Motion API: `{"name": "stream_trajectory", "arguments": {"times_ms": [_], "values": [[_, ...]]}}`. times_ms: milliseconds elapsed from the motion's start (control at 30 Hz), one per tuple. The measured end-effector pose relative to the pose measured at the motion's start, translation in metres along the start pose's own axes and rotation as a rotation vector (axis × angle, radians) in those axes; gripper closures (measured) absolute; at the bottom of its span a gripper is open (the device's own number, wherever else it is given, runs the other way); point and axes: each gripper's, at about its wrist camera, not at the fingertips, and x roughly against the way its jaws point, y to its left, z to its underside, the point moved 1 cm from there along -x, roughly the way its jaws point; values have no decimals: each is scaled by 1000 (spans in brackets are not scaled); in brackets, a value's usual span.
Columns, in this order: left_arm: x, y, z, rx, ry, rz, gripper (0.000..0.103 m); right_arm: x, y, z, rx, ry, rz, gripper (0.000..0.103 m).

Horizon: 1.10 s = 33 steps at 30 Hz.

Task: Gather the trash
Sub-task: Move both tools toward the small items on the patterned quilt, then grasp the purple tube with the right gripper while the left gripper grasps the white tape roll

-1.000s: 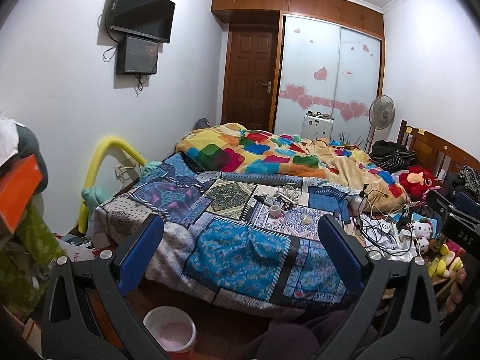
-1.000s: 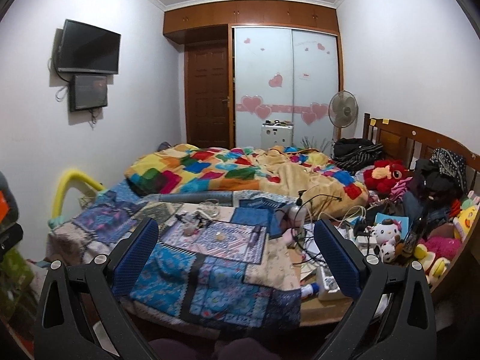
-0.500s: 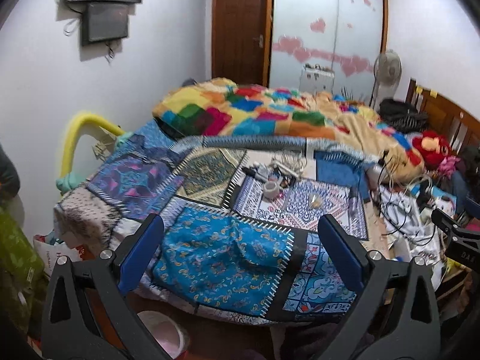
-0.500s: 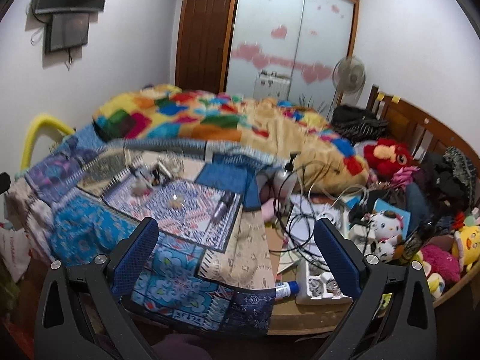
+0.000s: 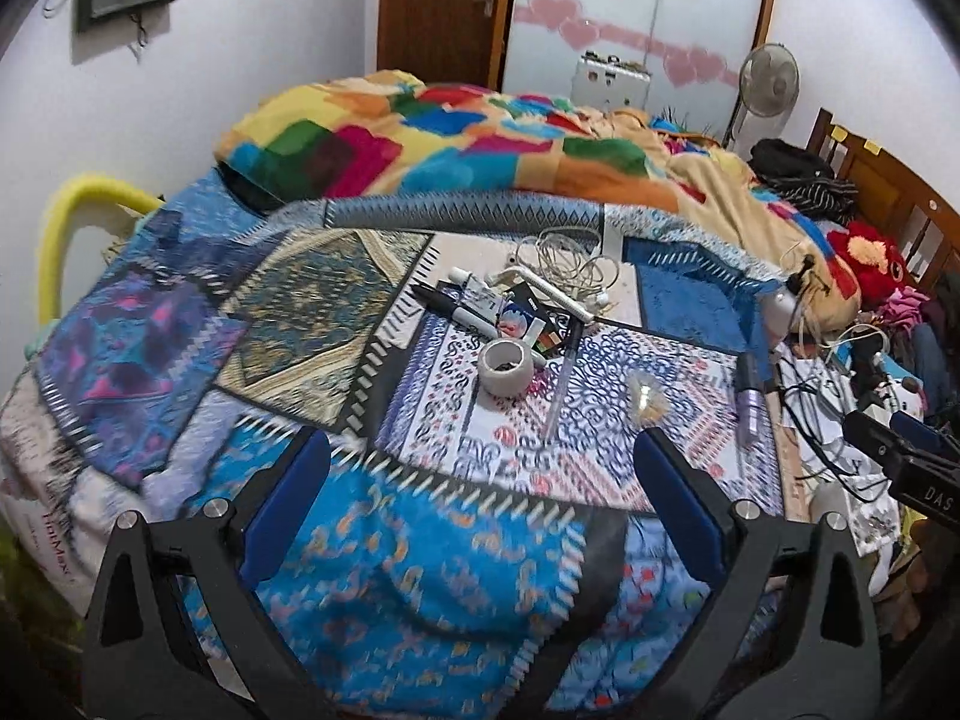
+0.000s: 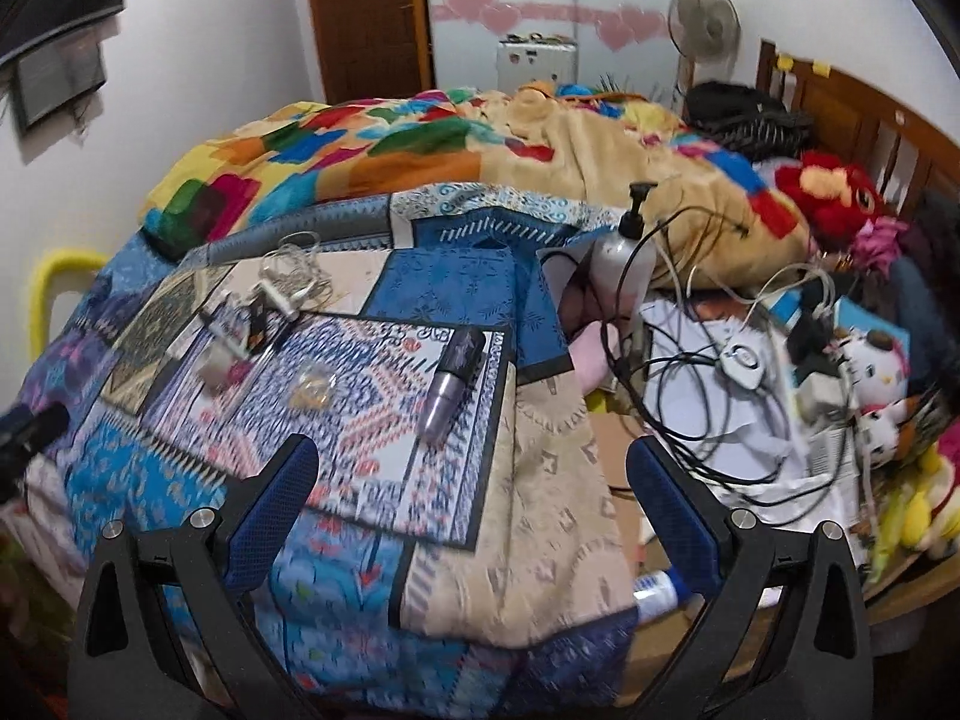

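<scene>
Small items lie on the patchwork bedspread (image 5: 300, 312): a tape roll (image 5: 505, 366), a crumpled clear wrapper (image 5: 647, 399), a black marker (image 5: 456, 309), small cards (image 5: 528, 318), a tangle of white cable (image 5: 570, 258) and a purple tube (image 5: 750, 402). My left gripper (image 5: 480, 468) is open and empty, just short of the tape roll. My right gripper (image 6: 474, 474) is open and empty above the bed's near edge. The purple tube (image 6: 450, 384) and wrapper (image 6: 312, 390) lie beyond it in the right wrist view.
A colourful duvet (image 5: 450, 138) is bunched at the far side. A pump bottle (image 6: 624, 252), black cables (image 6: 690, 372), papers and plush toys (image 6: 870, 360) crowd the bed's right side by the wooden headboard (image 6: 870, 120). A yellow padded rail (image 5: 66, 228) stands left.
Both grippers have moved forward and tilted down toward the bed. The bedspread items now fill the views; the pink bin seen below the left gripper is out of view.
</scene>
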Motion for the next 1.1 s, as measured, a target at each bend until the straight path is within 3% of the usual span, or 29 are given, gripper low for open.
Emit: {"name": "stream_trajectory", "arguments": {"times_ms": [167, 267, 333, 633, 733, 767, 833, 1100], "values": [[-53, -2, -11, -4, 42, 30, 12, -44, -1, -12, -18, 40, -28, 12], [-79, -2, -16, 1, 72, 58, 20, -69, -4, -17, -49, 82, -71, 27], [-92, -2, -18, 8, 90, 86, 25, -82, -5, -20, -64, 98, -82, 36], [-130, 1, -24, 65, 133, 150, 42, -121, 1, -22, -49, 141, -76, 58], [-137, 3, -25, 80, 146, 167, 56, -124, 4, -19, -42, 133, -53, 65], [-139, 4, -25, 83, 152, 174, 66, -125, 5, -20, -35, 132, -48, 68], [-138, 4, -25, 88, 147, 179, 66, -126, 7, -20, -20, 129, -36, 77], [-102, 2, -27, 40, 114, 144, 66, -108, 12, -24, -11, 117, -81, 78]]}}
